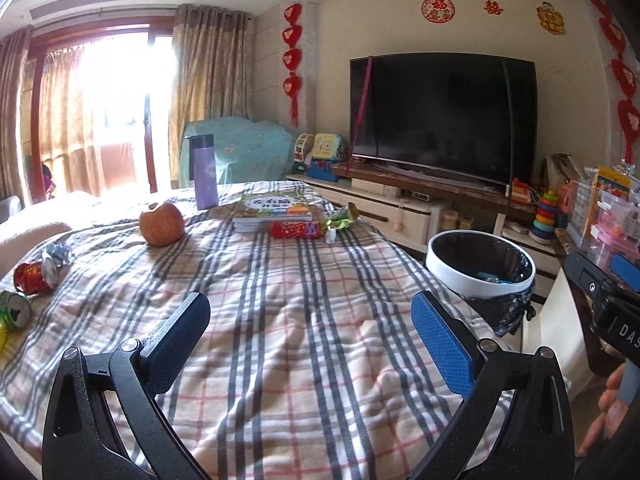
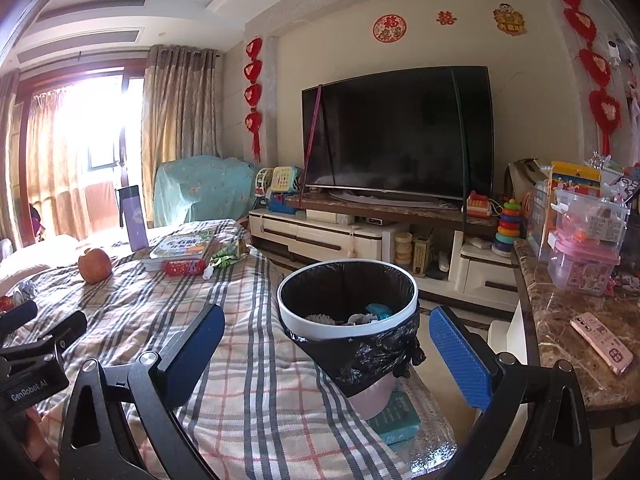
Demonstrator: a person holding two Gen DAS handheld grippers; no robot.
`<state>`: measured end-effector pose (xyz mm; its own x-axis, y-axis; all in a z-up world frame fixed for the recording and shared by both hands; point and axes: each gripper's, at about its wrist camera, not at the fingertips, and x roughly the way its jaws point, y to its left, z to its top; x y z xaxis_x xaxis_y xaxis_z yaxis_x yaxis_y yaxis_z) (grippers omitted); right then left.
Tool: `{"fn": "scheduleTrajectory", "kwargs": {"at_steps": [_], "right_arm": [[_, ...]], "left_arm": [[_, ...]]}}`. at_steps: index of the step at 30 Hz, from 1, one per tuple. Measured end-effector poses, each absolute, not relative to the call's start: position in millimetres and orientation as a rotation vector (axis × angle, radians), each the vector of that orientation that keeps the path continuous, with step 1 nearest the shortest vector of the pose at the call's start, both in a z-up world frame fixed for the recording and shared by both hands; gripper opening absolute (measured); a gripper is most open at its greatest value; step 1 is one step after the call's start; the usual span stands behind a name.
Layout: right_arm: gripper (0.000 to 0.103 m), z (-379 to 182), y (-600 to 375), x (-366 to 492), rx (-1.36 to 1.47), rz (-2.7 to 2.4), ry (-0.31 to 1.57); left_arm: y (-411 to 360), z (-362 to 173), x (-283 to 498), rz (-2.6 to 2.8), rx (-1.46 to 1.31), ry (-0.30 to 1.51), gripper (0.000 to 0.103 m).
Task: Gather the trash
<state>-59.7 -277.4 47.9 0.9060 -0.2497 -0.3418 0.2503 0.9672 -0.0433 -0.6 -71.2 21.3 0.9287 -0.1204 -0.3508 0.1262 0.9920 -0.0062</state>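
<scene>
Both the left tongs (image 1: 310,336) and right tongs (image 2: 326,350) gape wide, released, nothing between them. The lined bin (image 2: 347,312) stands off the worktop's (image 1: 280,300) right edge; crushed cans (image 1: 34,278) lie along its left edge, wrappers (image 1: 296,229) by the far edge.
</scene>
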Motion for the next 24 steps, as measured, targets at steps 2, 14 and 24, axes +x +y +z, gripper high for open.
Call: {"fn": "scheduleTrajectory", "kwargs": {"at_steps": [2,14,24], "right_arm": [[0.103,46.6,-277.3,-58.6,0.006,-0.253,0.359],[0.103,45.8,-277.2,-60.0,0.012,-0.247,0.360],[0.103,45.5,-279.5,-59.6,0.024,-0.246,0.360]], "left_arm": [[-71.0,21.3,-1.6,-0.123,0.016,0.357,0.103],[-73.6,21.3,-3.4,-0.117,0.025,0.364,0.103],[-73.9,21.3,-3.2,-0.114,0.028,0.360,0.103]]}}
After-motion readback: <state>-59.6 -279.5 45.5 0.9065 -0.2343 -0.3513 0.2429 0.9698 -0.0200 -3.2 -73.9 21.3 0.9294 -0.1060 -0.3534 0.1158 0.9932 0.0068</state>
